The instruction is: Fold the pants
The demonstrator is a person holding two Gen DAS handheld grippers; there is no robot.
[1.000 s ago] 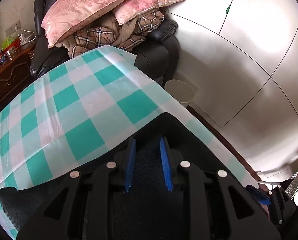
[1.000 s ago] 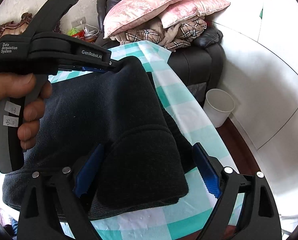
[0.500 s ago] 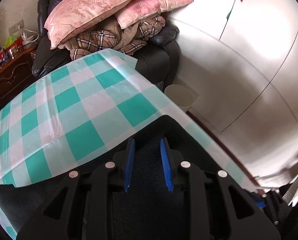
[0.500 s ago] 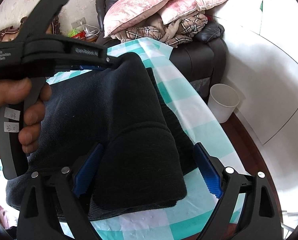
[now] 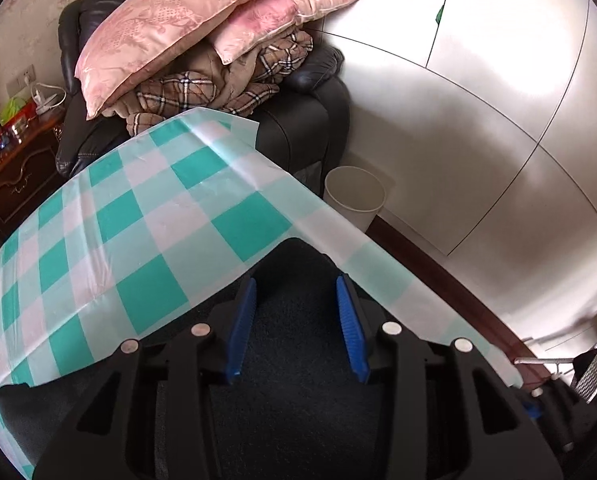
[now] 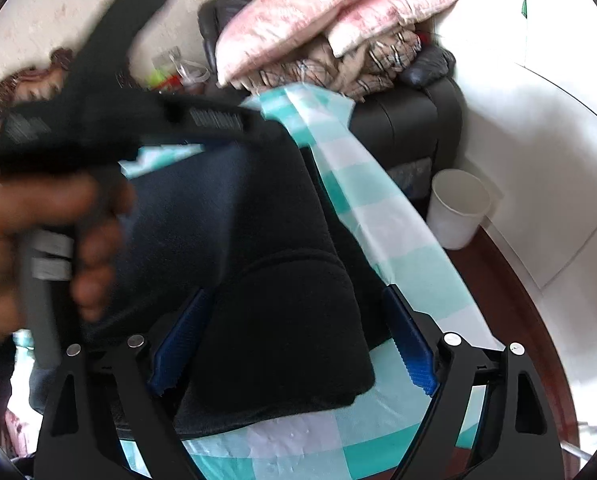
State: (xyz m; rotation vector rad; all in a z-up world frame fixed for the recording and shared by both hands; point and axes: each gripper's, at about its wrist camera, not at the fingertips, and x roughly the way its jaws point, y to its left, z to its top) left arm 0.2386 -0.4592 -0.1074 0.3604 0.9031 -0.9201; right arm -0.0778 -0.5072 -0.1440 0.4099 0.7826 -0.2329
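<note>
The dark navy pants [image 6: 258, 264] lie folded on the teal-and-white checked tablecloth [image 6: 382, 220]. My right gripper [image 6: 294, 340] is open, its blue pads wide apart on either side of the thick folded end nearest the camera. The left gripper [image 6: 258, 128] shows in the right wrist view, blurred, held by a hand over the far end of the pants. In the left wrist view the left gripper [image 5: 298, 300] has its pads apart over the dark fabric [image 5: 298, 380], beside the tablecloth [image 5: 138, 240]. It is not clamped on the cloth.
A black armchair [image 5: 306, 128] piled with pink pillows [image 5: 170, 28] and a plaid blanket stands past the table's far end. A white bin [image 5: 356, 196] sits on the floor by the white wall. A wooden cabinet [image 5: 14, 168] is at the left.
The left gripper's pads have spread apart, letting go of the pants. The left gripper and hand are moving, blurred in the right wrist view. The right gripper stays open over the fold.
</note>
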